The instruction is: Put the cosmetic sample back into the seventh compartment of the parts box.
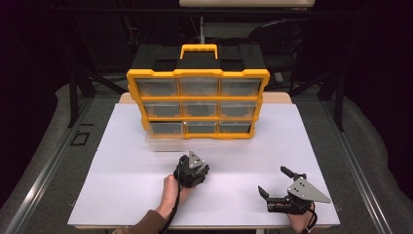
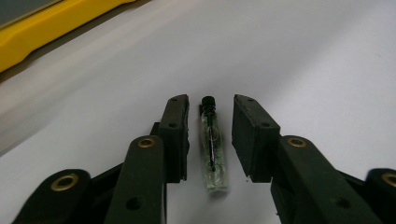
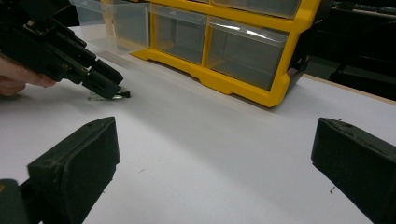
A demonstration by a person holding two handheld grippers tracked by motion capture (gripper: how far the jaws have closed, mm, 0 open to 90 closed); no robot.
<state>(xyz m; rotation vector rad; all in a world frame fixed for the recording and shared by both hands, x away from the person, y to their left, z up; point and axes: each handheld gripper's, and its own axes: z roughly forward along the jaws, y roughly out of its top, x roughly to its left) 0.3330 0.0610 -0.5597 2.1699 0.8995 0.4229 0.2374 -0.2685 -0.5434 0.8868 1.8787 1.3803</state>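
Note:
A small clear glass vial (image 2: 213,149) with a black cap lies flat on the white table (image 1: 122,185). My left gripper (image 2: 211,107) reaches down around it, one jaw on each side. The left pad (image 2: 175,135) sits very close to the glass and a narrow gap shows at the right pad (image 2: 250,135). In the high view the left gripper (image 1: 191,163) is at the table's middle front, held by a hand. The right gripper view shows it (image 3: 109,88) over the vial (image 3: 122,95). My right gripper (image 1: 272,179) rests at the front right, jaws wide open (image 3: 215,149) with nothing between them.
A yellow and black drawer organizer (image 1: 197,102) with clear drawers stands at the back middle of the table. One clear drawer (image 1: 163,141) lies on the table in front of its lower left corner. Bare white table stretches between the grippers and the organizer.

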